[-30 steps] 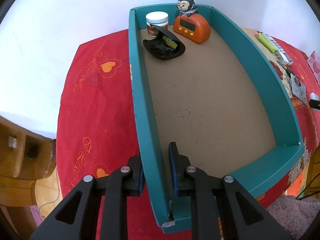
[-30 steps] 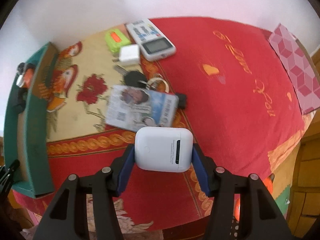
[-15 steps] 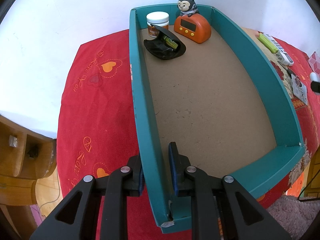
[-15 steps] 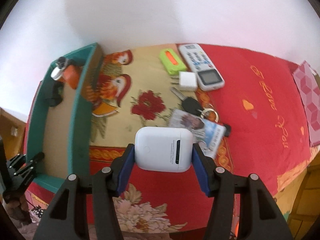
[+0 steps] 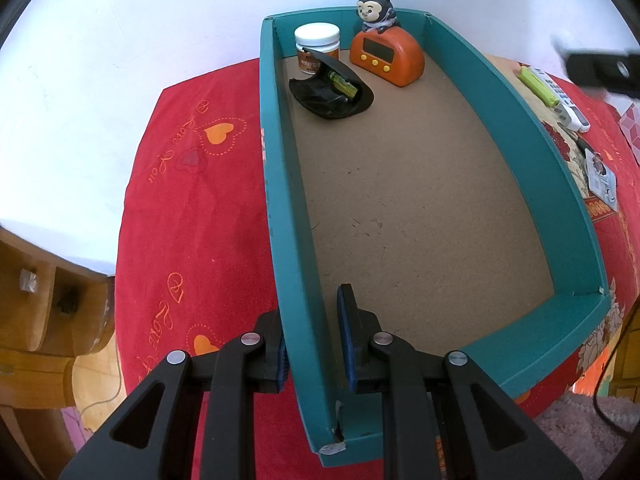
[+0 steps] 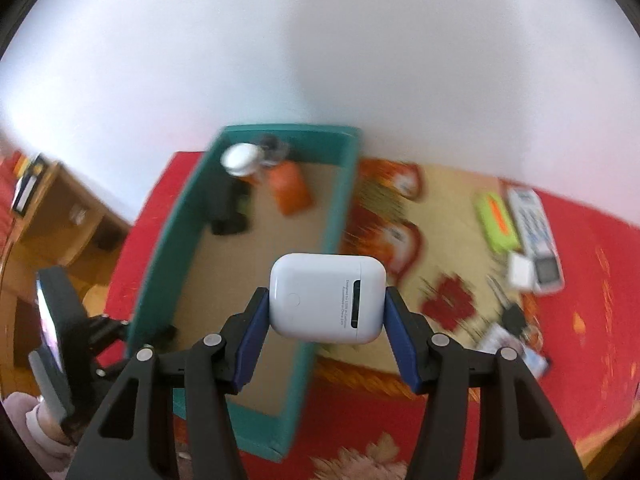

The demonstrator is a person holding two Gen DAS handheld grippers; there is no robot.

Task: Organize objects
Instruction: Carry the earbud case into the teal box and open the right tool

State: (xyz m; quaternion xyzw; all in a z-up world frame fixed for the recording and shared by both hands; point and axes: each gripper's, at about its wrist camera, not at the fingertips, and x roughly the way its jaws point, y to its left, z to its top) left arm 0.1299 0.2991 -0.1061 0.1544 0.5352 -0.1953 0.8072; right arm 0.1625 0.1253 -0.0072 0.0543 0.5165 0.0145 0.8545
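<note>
A teal open box (image 5: 276, 184) with a brown floor lies on the red cloth. My left gripper (image 5: 314, 344) is shut on the box's left wall near the front corner, one finger on each side. At the box's far end stand a white-lidded jar (image 5: 318, 46), an orange timer (image 5: 387, 58) with a small monkey figure (image 5: 375, 10) on it, and a black pouch (image 5: 330, 94). My right gripper (image 6: 326, 314) is shut on a white earbuds case (image 6: 326, 298), held in the air above the teal box's (image 6: 342, 204) right wall. It shows blurred at the left wrist view's upper right (image 5: 596, 66).
On the flowered cloth right of the box lie a lime green case (image 6: 496, 222), a remote control (image 6: 534, 232), a white charger (image 6: 520, 276), keys (image 6: 514, 316) and a printed card (image 6: 500, 340). Wooden furniture (image 6: 52, 208) stands at the left. A pink patterned sheet (image 5: 630, 128) lies far right.
My right gripper carried the earbuds case leftward and upward, from over the loose items to above the box's right wall. My left gripper kept its hold on the box wall.
</note>
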